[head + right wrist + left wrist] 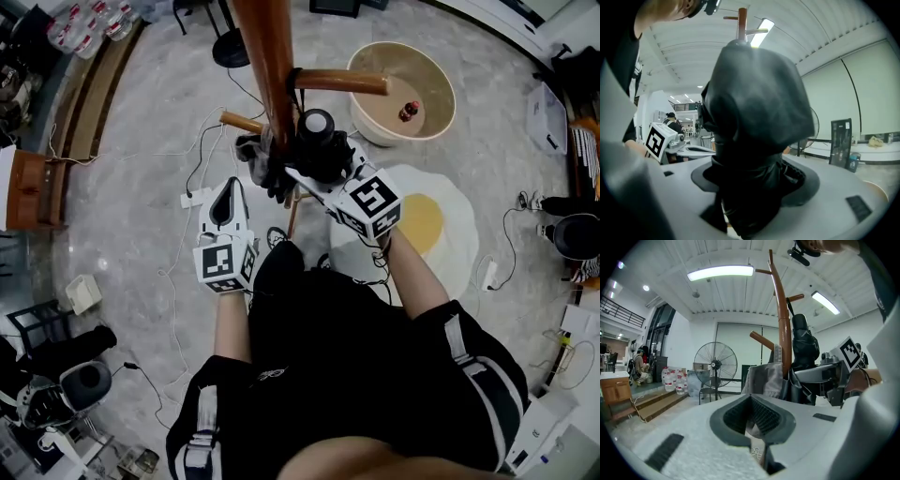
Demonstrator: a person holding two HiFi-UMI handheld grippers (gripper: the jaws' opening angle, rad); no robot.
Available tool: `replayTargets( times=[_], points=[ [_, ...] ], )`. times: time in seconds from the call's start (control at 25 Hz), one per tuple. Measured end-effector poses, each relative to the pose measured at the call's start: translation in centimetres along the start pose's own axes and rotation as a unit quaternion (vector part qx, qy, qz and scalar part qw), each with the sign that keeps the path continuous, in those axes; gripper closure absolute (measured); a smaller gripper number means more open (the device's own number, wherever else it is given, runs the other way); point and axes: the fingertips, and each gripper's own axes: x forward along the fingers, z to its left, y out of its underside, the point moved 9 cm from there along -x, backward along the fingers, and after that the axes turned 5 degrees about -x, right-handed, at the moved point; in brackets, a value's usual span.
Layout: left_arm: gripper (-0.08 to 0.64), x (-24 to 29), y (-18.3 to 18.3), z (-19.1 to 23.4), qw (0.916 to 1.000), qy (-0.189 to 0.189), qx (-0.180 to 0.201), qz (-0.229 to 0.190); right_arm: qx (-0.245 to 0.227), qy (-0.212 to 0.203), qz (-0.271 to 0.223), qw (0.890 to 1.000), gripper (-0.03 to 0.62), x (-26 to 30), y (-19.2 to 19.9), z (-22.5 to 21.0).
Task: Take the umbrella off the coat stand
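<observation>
A black folded umbrella (316,139) hangs against the wooden coat stand (269,70), under a peg (342,82). My right gripper (317,167) reaches in from the right and is shut on the umbrella. In the right gripper view the umbrella (750,122) fills the space between the jaws, and its fabric bulges against both pads. My left gripper (225,204) hangs a little left of the stand, shut and holding nothing. In the left gripper view the umbrella (804,345) shows to the right of the pole (783,329).
A grey cloth (765,377) hangs on the stand beside the umbrella. On the floor lie a beige tub (377,120) with a bottle (410,112), an egg-shaped rug (459,246), cables and a power strip (194,198). A standing fan (715,363) and water bottles (675,380) are further off.
</observation>
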Motion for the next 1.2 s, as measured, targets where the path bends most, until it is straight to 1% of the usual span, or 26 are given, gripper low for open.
replayTargets(
  times=[0.08, 0.2, 0.4, 0.8, 1.2],
  points=[
    [0.560, -0.3, 0.4, -0.2, 1.0000, 0.001, -0.006, 0.004, 0.000, 0.007, 0.002, 1.000, 0.281, -0.1, -0.1, 0.0],
    [0.560, -0.6, 0.9, -0.3, 0.9999, 0.003, -0.014, 0.008, 0.004, 0.007, -0.001, 1.000, 0.287, -0.3, -0.2, 0.2],
    [0.560, -1.0, 0.3, -0.7, 1.0000, 0.006, -0.006, 0.003, 0.011, 0.013, -0.009, 1.000, 0.290, -0.9, -0.7, 0.5],
    [0.560, -1.0, -0.2, -1.4, 0.9999, 0.012, -0.003, -0.007, -0.007, 0.039, 0.005, 0.999, 0.291, -2.3, -1.8, 0.6],
    [0.560, -0.6, -0.7, -2.5, 0.9998, 0.016, 0.002, -0.010, -0.024, 0.039, 0.002, 0.999, 0.295, -3.5, -3.0, 0.4]
  ],
)
